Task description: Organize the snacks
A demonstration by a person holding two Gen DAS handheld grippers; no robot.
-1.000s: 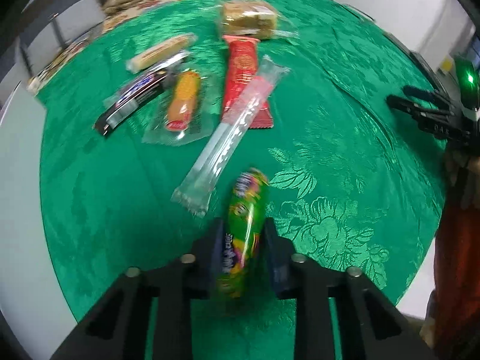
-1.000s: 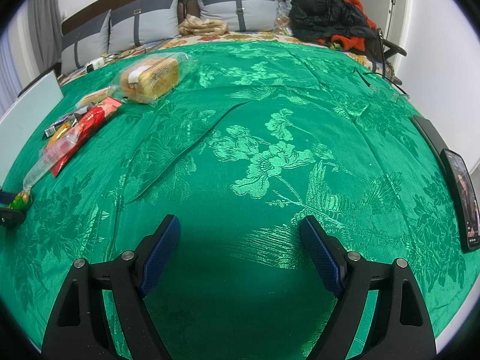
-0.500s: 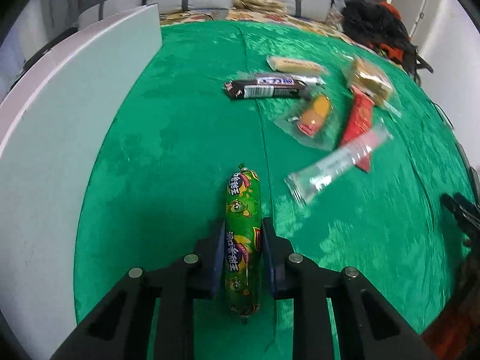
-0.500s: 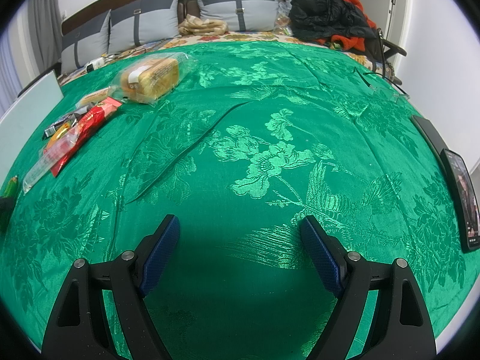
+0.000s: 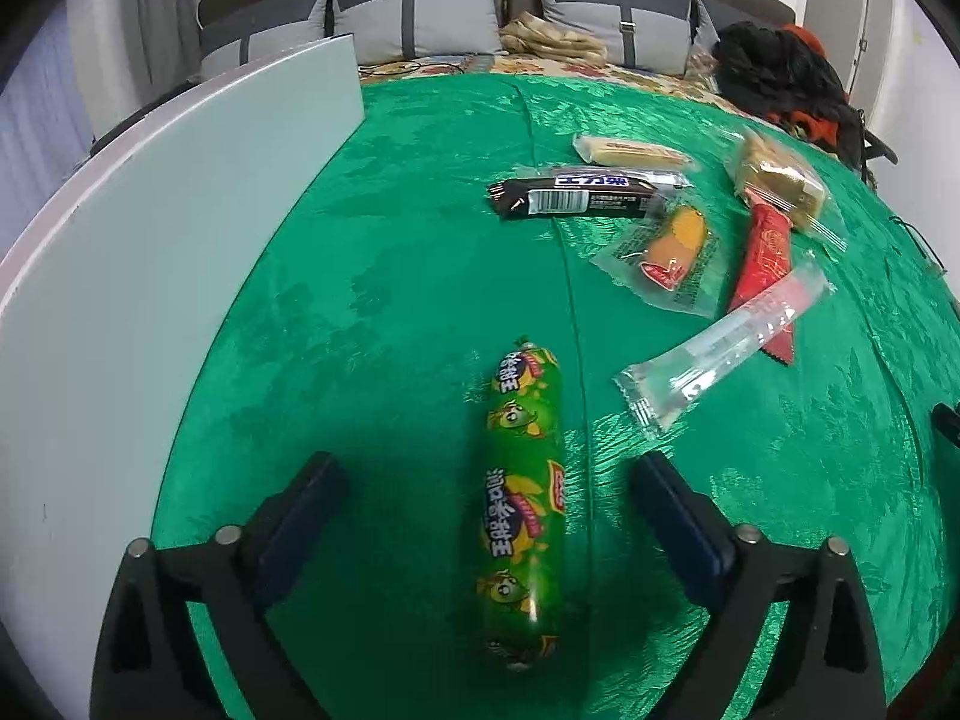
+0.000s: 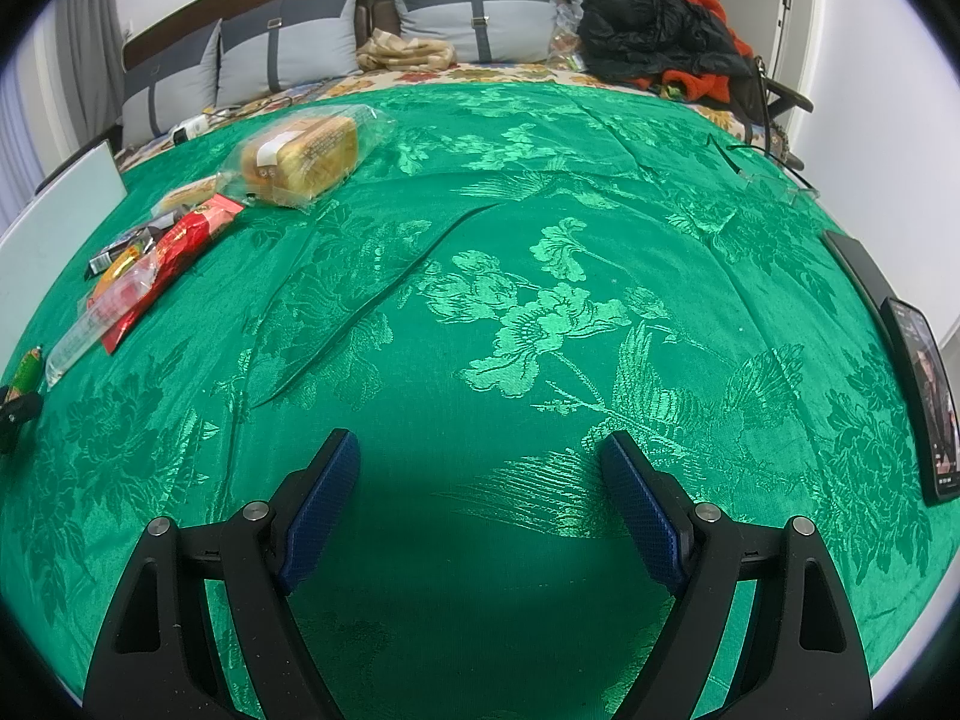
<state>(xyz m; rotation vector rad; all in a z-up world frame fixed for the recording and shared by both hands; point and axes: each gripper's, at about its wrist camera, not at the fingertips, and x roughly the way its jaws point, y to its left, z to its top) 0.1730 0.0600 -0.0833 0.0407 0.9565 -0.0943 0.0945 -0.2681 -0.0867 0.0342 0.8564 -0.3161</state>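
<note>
Your left gripper (image 5: 489, 501) fingers are opening around the green sausage (image 5: 525, 504) lying loose on the green cloth (image 5: 372, 276); right gripper (image 6: 480, 480) fingers spread, holding nothing.

a home bedroom is showing here: a green brocade cloth (image 6: 540, 312) is covering a bed, grey pillows (image 6: 480, 0) are leaning on a dark headboard (image 6: 240, 24), and clothes (image 6: 654, 30) are lying heaped.
</note>
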